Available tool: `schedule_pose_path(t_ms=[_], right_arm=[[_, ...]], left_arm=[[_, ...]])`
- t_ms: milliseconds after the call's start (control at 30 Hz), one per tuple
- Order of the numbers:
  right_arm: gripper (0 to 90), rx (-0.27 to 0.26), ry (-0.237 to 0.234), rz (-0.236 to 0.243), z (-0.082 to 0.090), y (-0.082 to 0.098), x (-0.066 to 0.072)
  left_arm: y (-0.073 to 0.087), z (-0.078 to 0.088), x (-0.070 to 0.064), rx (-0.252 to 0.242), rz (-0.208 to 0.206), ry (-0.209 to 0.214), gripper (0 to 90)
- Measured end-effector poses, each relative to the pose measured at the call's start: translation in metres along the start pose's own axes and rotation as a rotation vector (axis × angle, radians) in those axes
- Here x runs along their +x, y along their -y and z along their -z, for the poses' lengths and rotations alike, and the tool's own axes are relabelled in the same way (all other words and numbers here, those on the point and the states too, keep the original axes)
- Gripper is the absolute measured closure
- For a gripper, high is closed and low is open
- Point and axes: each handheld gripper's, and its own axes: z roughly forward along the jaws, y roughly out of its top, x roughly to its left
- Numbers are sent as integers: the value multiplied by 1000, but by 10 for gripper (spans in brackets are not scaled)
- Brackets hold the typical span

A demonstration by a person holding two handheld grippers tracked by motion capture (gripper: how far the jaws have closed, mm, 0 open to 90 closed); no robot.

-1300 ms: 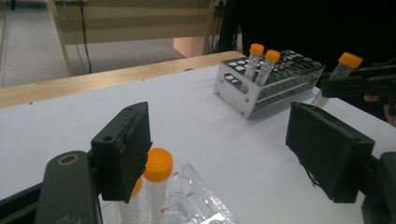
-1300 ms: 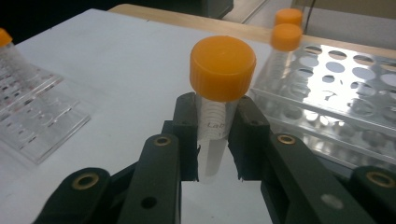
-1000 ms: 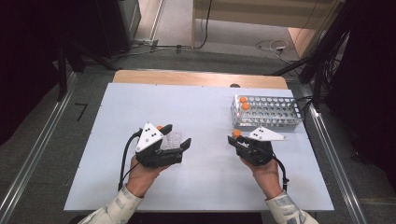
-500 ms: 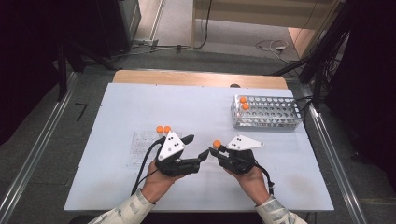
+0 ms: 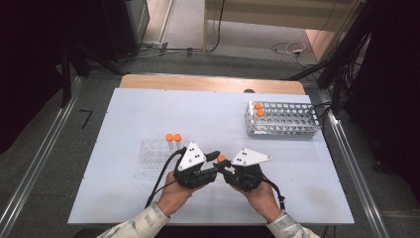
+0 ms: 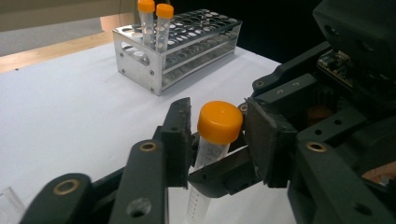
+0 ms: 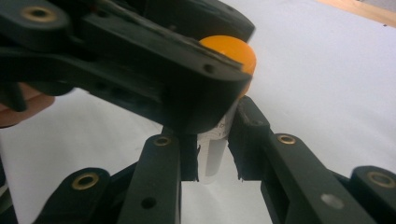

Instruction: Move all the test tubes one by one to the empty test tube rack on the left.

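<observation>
Both tongs meet low in the frame: our right gripper (image 5: pixel 225 171) pinches the orange-capped tube (image 5: pixel 221 158), our left gripper (image 5: pixel 214 163) has just closed around its cap, ready to unscrew.

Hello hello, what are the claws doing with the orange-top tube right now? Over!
Right gripper shut on tube. Left gripper jaws just closing around its orange cap. Nothing in the way; metal rack off to the side.
</observation>
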Motion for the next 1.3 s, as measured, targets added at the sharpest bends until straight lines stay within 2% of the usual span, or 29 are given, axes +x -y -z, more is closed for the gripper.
schedule_pose_path(t_ms=[100,533,567,733,867,1033,1300], right_arm=[[715,2,-3,2,0,0,2],[711,-2,-13,-5,0,0,1],[696,-6,-17,-4,0,0,1],[416,-18,-56,-1,2,-1,0],[310,-17,-77,-14,4,-1,-2],[252,2,-86,-18,6,2,-6],[238,4,-53,-46,12,8,-17]], left_arm=[[0,0,0,-1,-6,-1,675],[0,1,0,-4,-10,-5,696],[-1,2,0,-6,-6,-2,696],[-5,8,1,-20,4,5,696],[-10,15,5,-29,37,23,696],[-17,31,14,-36,66,10,696],[-25,67,31,-54,86,-21,696]])
